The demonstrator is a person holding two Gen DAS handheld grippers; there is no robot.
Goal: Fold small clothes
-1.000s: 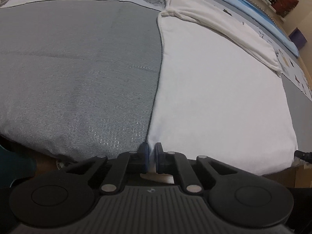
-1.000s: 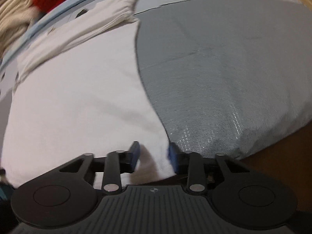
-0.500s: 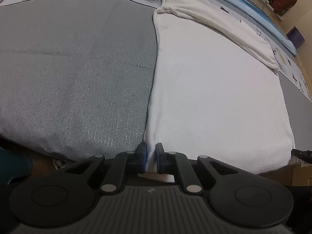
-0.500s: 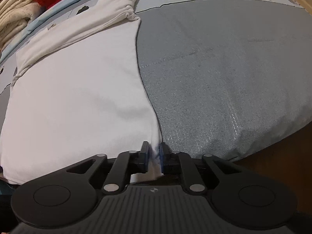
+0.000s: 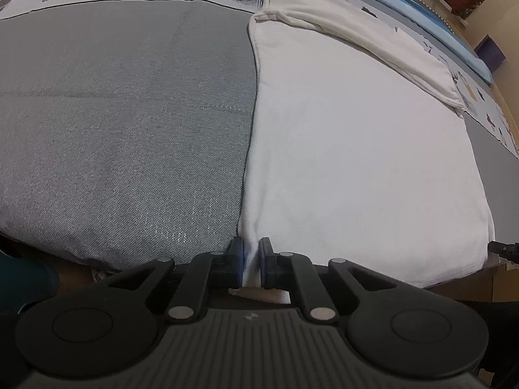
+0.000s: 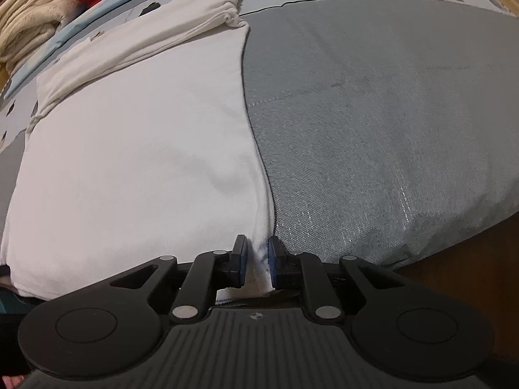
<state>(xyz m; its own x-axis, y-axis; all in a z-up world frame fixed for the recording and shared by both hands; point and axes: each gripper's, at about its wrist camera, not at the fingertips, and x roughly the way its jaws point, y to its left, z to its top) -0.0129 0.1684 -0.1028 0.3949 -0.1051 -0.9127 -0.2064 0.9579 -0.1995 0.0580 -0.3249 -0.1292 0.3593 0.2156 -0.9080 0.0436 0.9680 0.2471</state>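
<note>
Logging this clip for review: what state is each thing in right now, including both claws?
Left claw: shut on the white garment's near left corner.
Right claw: shut on the white garment's near right corner.
White garment: spread flat on the grey mat, far part folded over into a band, near edge at the mat's front edge.
Grey mat: lying flat under the garment.

Both wrist views skim low over the white garment (image 5: 356, 162).
</note>
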